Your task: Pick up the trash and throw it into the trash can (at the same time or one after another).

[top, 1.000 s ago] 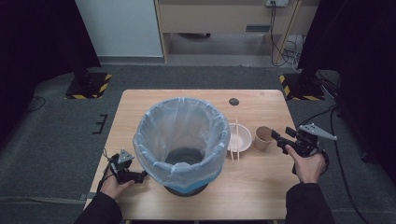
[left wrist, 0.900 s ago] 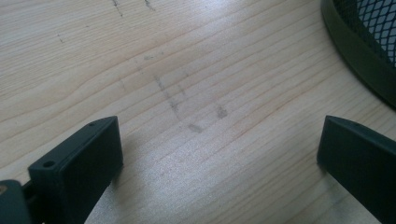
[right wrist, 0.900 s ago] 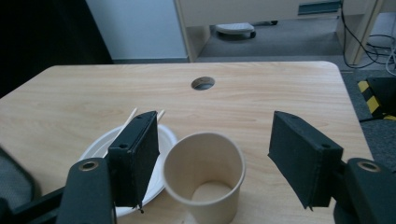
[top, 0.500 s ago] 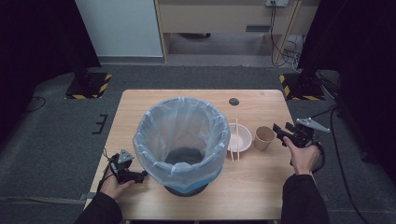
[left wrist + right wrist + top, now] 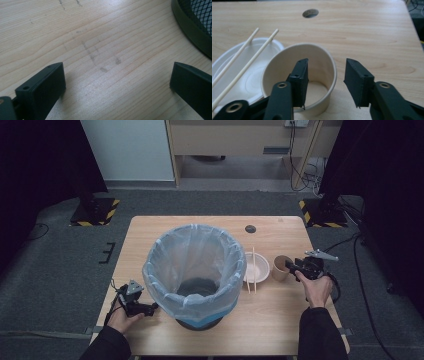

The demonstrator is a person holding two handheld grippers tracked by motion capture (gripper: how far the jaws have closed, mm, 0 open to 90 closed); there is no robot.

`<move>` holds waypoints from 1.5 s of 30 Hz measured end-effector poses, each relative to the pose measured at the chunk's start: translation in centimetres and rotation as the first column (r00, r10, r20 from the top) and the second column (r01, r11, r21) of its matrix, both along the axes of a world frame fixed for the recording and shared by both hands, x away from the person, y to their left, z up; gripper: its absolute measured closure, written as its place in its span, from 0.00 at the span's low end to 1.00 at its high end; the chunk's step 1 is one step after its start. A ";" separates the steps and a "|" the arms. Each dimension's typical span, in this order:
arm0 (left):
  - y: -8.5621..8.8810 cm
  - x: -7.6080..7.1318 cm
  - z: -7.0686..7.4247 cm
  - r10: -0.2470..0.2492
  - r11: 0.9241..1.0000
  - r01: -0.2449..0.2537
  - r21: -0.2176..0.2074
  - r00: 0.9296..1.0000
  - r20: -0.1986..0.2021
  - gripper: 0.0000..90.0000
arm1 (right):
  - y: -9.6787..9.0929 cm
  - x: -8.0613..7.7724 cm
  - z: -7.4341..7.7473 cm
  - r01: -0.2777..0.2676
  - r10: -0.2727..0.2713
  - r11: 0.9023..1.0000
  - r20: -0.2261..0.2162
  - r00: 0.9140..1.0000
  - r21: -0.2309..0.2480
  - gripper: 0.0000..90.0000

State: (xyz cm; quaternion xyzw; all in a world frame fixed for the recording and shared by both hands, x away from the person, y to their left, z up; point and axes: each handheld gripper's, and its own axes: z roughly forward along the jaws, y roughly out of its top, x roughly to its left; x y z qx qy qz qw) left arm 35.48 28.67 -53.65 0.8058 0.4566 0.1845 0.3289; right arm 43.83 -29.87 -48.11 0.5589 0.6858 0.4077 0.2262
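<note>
Jaws of the right gripper (image 5: 325, 83) were seen straddling the paper cup's (image 5: 322, 65) near wall, one inside, one outside, just closing without pressing it. Beyond the cup lay the white bowl (image 5: 262, 46), bridged by chopsticks (image 5: 249, 62). Jaws of the left gripper (image 5: 117, 85) were held wide apart over the bare table (image 5: 100, 30).

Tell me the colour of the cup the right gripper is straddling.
The paper cup is light brown, kraft-like; the right gripper view shows it best.

Wooden table (image 5: 280, 320): lined bin (image 5: 194, 270), white bowl (image 5: 256, 268) bearing 2 chopsticks (image 5: 251, 269), paper cup (image 5: 281, 268).
</note>
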 end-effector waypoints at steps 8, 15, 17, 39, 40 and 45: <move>-0.1 0.0 0.0 -0.001 1.000 0.001 0.000 1.000 0.000 0.00 | 0.1 -0.7 -0.4 -0.016 0.015 1.000 -0.046 0.999 -0.009 0.82; -0.2 0.0 0.0 -0.006 1.000 0.006 0.003 1.000 -0.001 0.00 | 0.3 -1.1 -0.4 -0.026 0.024 0.999 -0.063 0.998 -0.023 0.91; -0.2 0.0 0.0 -0.006 1.000 0.006 0.003 1.000 -0.001 0.00 | 0.3 -1.3 -0.2 -0.034 0.033 0.999 -0.058 0.998 -0.022 0.92; -0.2 0.0 0.0 -0.007 1.000 0.007 0.003 1.000 -0.002 0.00 | -0.7 -3.4 4.4 0.004 -0.013 0.997 0.126 0.992 0.077 0.93; -0.2 0.0 0.0 -0.008 1.000 0.008 0.002 1.000 -0.002 0.00 | -0.8 -3.6 4.9 0.010 -0.022 0.996 0.150 0.988 0.084 0.93; -0.2 0.0 0.0 -0.009 1.000 0.009 0.002 1.000 -0.002 0.00 | -0.9 -4.0 5.9 0.016 -0.037 0.994 0.203 0.978 0.105 0.93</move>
